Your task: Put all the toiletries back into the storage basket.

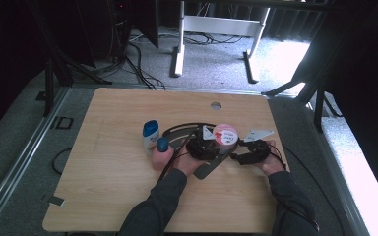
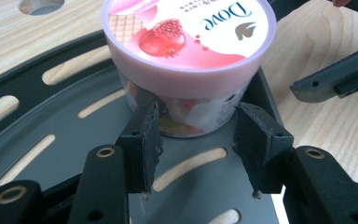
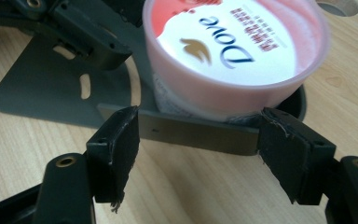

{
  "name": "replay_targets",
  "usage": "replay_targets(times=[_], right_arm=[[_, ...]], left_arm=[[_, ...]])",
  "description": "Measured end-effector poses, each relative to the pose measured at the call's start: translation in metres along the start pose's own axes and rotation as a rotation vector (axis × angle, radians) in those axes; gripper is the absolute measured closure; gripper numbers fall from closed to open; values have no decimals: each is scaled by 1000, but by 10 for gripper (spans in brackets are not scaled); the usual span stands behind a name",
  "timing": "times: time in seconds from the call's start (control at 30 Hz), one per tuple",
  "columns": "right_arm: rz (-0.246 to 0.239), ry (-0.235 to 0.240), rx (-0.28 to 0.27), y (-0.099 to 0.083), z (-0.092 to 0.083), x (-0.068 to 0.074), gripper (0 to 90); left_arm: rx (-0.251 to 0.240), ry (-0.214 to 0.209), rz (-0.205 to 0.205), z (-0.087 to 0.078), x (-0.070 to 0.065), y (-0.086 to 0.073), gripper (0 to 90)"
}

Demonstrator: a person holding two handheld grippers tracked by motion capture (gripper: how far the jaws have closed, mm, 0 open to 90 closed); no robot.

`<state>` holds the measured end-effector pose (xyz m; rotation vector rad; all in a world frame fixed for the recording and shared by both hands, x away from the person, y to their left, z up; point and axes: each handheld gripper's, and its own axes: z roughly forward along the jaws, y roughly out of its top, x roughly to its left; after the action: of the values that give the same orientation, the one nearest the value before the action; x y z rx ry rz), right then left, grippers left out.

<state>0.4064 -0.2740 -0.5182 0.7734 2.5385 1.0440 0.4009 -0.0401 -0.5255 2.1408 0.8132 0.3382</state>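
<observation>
Your counter (image 1: 113, 196) is a pale wood top, and both sets of fingers work near the middle of its far half. On it lies the dark grey slotted plate (image 1: 207, 169), flat under your left fingers and reaching just past the tips of your right ones.

The pink-lidded Dove tub (image 2: 189, 51) stands upright on that plate, straight ahead of both sets of fingers. From the left gripper (image 2: 198, 140) it sits just beyond the fingertips, its lower wall between the two pads, which are close beside it; whether they touch it cannot be told. So your left fingers are spread, with the tub partly between them. From the right gripper (image 3: 200, 149) the tub stands a little past the tips and higher, its lid rim near the right-hand pad; these fingers are spread wide with bare counter and the plate's edge between them, pinching nothing.

To the outer side of your left fingers stand a white bottle with a blue cap (image 1: 150, 133) and, nearer your hand, a pink bottle with a blue cap (image 1: 162, 153), both upright.
</observation>
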Motion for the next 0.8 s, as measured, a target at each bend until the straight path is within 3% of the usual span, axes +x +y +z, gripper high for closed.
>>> replay_targets(times=[0.23, 0.5, 0.7, 0.8], right_arm=[[13, -14, -25, -7, -3, 9, 325], [30, -48, -6, -18, -3, 24, 367], [78, -53, -11, -30, -1, 30, 380], [77, -59, 2, -36, 0, 36, 379]], left_arm=[[5, -18, -3, -3, -4, -3, 538], [9, -50, -10, -12, -7, -6, 602], [11, -57, 3, -17, -9, -5, 603], [15, -57, 1, -19, -9, -5, 579]])
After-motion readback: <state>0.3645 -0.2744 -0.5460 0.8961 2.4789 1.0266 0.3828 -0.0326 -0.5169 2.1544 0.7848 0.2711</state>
